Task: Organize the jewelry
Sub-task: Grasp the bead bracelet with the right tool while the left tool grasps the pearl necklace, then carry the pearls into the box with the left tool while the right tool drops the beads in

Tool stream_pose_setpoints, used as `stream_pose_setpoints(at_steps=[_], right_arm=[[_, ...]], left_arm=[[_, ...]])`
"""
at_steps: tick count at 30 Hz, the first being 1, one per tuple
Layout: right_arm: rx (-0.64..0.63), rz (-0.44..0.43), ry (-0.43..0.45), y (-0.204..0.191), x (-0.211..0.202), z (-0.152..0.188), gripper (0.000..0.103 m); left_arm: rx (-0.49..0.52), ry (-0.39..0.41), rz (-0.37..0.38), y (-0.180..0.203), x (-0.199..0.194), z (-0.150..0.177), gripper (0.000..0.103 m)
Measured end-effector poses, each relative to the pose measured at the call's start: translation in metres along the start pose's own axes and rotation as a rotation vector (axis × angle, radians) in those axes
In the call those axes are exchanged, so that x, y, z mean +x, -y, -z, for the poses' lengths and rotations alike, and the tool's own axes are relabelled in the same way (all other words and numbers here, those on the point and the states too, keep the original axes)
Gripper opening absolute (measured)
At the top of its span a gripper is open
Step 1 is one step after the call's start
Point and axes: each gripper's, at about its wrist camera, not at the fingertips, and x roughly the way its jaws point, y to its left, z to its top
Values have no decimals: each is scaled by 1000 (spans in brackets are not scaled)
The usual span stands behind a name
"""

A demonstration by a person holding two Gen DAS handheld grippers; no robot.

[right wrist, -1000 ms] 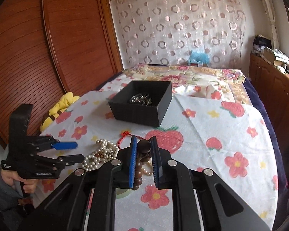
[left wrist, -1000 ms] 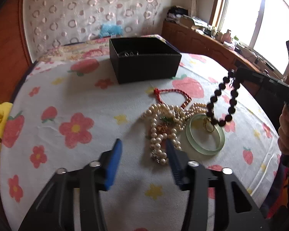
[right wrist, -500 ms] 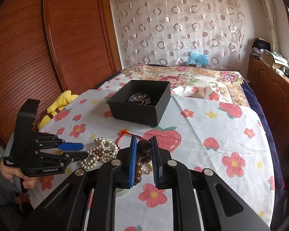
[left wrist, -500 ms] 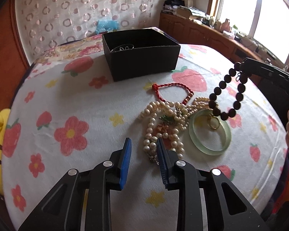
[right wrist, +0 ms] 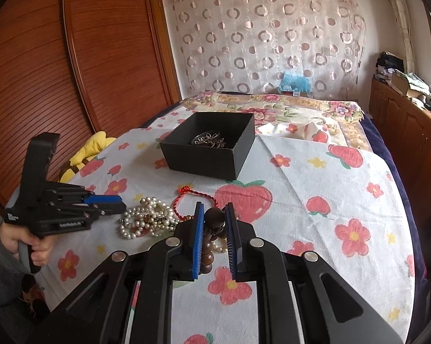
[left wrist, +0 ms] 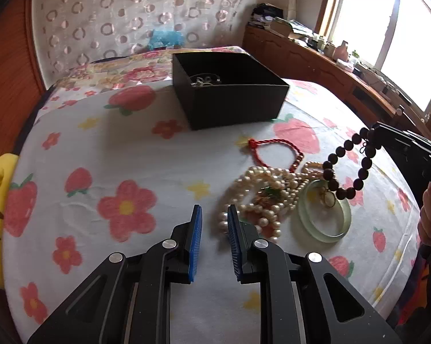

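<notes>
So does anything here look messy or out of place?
Yes: the pearls lie in a tangled heap with small trinkets caught in them, partly over the red cord. The bangle sits beside them. Only one piece is in the box.

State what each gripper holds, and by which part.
Right gripper: dark bead bracelet, pinched at its largest bead. Left gripper: nothing.
</notes>
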Motion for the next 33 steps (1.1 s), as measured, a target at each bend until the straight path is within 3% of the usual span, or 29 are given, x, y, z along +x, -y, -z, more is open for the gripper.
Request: stream_pose_setpoints(at_steps=[8,18,21,23,33], right_arm=[[-1,1,-2,0,0,0,17],[-1,-2,-15,-3,7,3,17],[-1,-4,-21,-4,9,5,17],[-2,-5,-18,-4,8,4,17],[-41,-11,30,-16,-7,-15,17]], left_arm=[[-15,-20,40,-5,3,0,17],[67,-57,-27,4,22,-13,17],[118,-70,-48,9,24,-16,7],[122,-71,-47,10,22,-17,7],[107,126,3,25,-49,-39,7]])
